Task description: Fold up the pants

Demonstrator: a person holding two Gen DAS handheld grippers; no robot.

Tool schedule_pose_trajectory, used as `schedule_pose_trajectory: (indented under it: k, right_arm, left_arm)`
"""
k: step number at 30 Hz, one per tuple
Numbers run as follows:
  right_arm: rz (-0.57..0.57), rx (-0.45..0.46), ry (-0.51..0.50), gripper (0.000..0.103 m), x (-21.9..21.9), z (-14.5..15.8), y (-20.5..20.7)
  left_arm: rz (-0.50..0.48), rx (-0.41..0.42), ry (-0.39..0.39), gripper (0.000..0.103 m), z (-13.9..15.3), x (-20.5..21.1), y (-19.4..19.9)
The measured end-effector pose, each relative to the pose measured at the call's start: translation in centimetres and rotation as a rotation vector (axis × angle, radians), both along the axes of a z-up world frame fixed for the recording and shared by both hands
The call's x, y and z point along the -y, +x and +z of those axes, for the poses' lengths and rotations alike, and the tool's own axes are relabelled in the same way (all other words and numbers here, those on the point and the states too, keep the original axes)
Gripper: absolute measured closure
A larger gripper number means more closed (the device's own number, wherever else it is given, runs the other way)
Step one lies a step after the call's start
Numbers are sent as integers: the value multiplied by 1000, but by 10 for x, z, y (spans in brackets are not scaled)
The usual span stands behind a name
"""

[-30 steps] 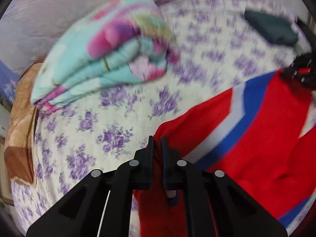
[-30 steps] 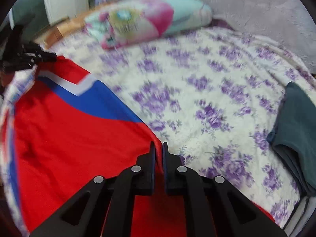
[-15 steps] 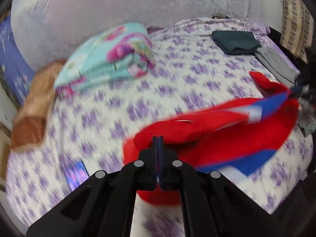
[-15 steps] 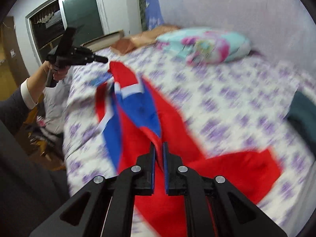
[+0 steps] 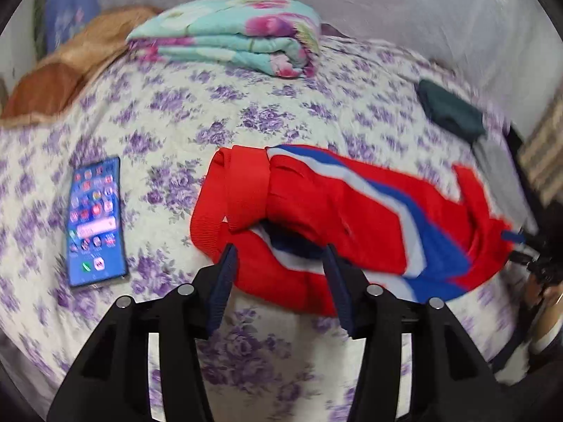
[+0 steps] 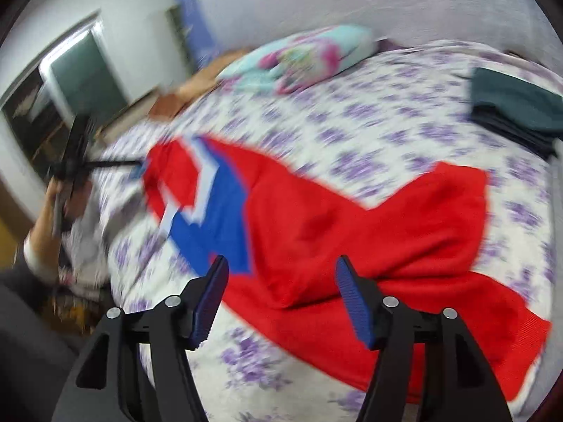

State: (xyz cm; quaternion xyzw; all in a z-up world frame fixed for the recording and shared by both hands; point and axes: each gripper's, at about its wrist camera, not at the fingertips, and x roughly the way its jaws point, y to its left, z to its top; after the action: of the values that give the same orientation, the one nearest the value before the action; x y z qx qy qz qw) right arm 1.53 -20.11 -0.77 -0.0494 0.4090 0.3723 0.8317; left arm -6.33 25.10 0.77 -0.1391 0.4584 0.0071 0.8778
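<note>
The red pants (image 5: 316, 207) with a blue and white stripe lie crumpled on the floral bedspread (image 5: 246, 112). My left gripper (image 5: 279, 256) is open and empty, just above the waistband end. In the right wrist view the pants (image 6: 334, 221) spread across the bed, legs toward the right. My right gripper (image 6: 281, 267) is open and empty over the near edge of the cloth. The left gripper and the hand holding it show at the far left (image 6: 74, 161).
A phone (image 5: 95, 221) lies screen-up on the bed at left. A folded floral quilt (image 5: 232, 35) and a brown blanket (image 5: 70, 66) lie at the head. Folded dark green clothes (image 5: 450, 112) sit at the right edge, also seen in the right wrist view (image 6: 513, 105).
Both grippers held the pants shut and lifted them, then opened. The pants now lie dropped on the bed and both grippers have pulled back.
</note>
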Motion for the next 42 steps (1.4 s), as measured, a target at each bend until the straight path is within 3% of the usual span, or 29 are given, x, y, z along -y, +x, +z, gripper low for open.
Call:
schedule_pose_trajectory:
  k: [4,9,11,13,15,17,18,19,22,25,27,29,32,35,39,42]
  right_arm:
    - [-98,13,45,37,27,8,11]
    - [-139,36,63,35,41,6,18]
    - [-137,38,75,34,43,4,21]
    - [-136,44,71,33,42,2,24]
    - [-131,48,73,32,42,0,26]
    - [-134,50,75,32,43,0,27]
    - [-137,52,76,31,44,-1,27]
    - [-140,53,76,31,45,-1,27]
    - [-155,65,75,31,51,0,25]
    - [-189,65,55,31,55,0,27]
    - [-208,63,37,30,55,0,31]
    - [-268,61,-10,29,51,1,43]
    - [-373,30,-67,24,45,1,67]
    - [-434,-7,-125,24,34,-2,96]
    - [-427,-44,-220,24,-9,-13,130]
    - [-409,-59,-361,26,-48,-36,147]
  left_arm:
    - [23,-81,-122,54,-8,-3,14]
    - [64,-146,-254,54,-16,3,29]
    - [99,-144,-286,53,-17,2,35]
    - [151,-141,-292,45,-18,-2,45]
    - [202,-152,-300,46,-23,-6,56]
    - [251,-163,-304,52,-30,-10,67]
    - [282,-164,-289,73,-32,-11,69]
    - [309,-159,-245,88,-31,-9,71]
    - [319,-130,-84,91,-11,6,60]
    - [289,-79,27,90,16,13,34]
    - [283,-87,64,82,16,9,27]
    - [290,-168,123,70,-6,3,34]
    - [277,-233,210,63,-28,2,38]
    - [304,-152,234,49,-11,-3,24]
    - [369,-33,335,34,20,0,5]
    - [337,25,358,33,34,13,0]
